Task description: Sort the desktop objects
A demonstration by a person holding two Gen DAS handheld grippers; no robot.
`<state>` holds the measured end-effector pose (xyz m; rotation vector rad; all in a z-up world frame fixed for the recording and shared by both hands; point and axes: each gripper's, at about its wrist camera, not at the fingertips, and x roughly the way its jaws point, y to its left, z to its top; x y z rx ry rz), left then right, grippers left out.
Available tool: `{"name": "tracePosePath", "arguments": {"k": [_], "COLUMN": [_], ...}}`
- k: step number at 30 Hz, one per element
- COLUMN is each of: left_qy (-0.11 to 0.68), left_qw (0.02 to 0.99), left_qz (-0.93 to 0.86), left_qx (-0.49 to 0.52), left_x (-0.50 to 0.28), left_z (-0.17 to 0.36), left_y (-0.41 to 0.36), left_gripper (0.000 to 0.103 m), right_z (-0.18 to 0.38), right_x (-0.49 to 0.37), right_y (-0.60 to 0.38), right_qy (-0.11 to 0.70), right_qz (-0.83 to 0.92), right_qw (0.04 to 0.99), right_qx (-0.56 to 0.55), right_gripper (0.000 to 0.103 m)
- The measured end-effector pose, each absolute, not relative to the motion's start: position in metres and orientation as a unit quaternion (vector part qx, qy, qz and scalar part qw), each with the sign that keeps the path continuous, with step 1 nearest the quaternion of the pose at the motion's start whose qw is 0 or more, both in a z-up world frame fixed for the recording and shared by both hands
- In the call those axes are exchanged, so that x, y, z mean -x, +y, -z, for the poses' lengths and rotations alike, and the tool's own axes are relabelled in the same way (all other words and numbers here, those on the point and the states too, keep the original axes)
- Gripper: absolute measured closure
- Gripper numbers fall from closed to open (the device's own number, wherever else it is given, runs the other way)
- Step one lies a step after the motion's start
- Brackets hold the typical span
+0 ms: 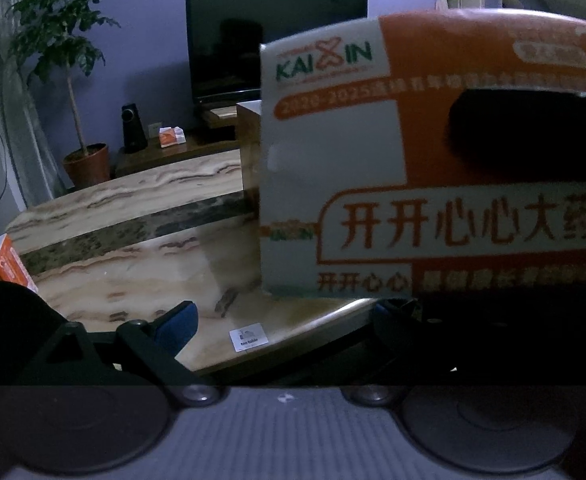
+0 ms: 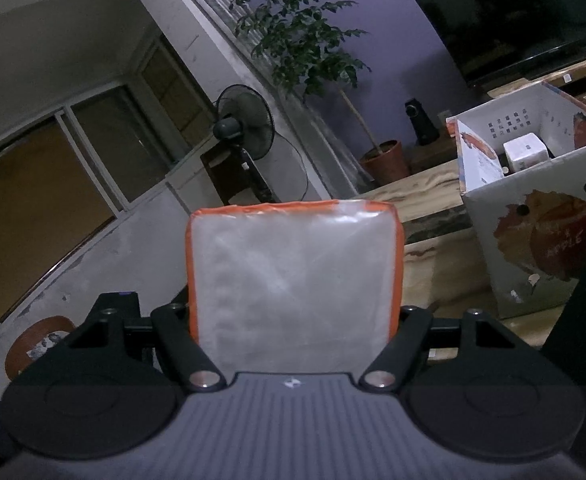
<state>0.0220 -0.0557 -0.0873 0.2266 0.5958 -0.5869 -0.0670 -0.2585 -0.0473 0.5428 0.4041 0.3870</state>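
Observation:
A large tissue pack [image 2: 293, 280], clear white plastic with orange edges, fills the middle of the right wrist view. My right gripper [image 2: 295, 284] is shut on it, with one finger on each side. In the left wrist view the same pack [image 1: 373, 160] hangs close in front, orange and white with "KAIXIN" print. A dark blurred shape [image 1: 525, 132] lies against its right part. My left gripper [image 1: 285, 316] is open below the pack, over the marble table's near edge [image 1: 313, 320], and its blue pads [image 1: 177, 320] hold nothing.
A white cardboard box [image 2: 533, 240] with apple print stands on the table to the right, with a small white box [image 2: 527, 152] inside. A small orange box [image 1: 1, 260] sits at the table's left. Beyond are a TV [image 1: 273, 40], a potted plant [image 1: 87, 164] and a fan [image 2: 245, 128].

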Motion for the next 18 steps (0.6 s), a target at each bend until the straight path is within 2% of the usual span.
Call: {"name": "tracePosePath", "arguments": {"k": [18], "left_qy": [0.283], "left_qw": [0.909], "left_qz": [0.285], "left_qx": [-0.114], "left_x": [-0.019], "left_z": [0.086], "left_y": [-0.057], "left_gripper": [0.008], "right_z": [0.062], "right_x": [0.059], "right_y": [-0.283], "right_qy": [0.195], "right_qz": [-0.159], "right_qw": [0.924], "right_qx": [-0.289], "right_gripper": [0.029]}}
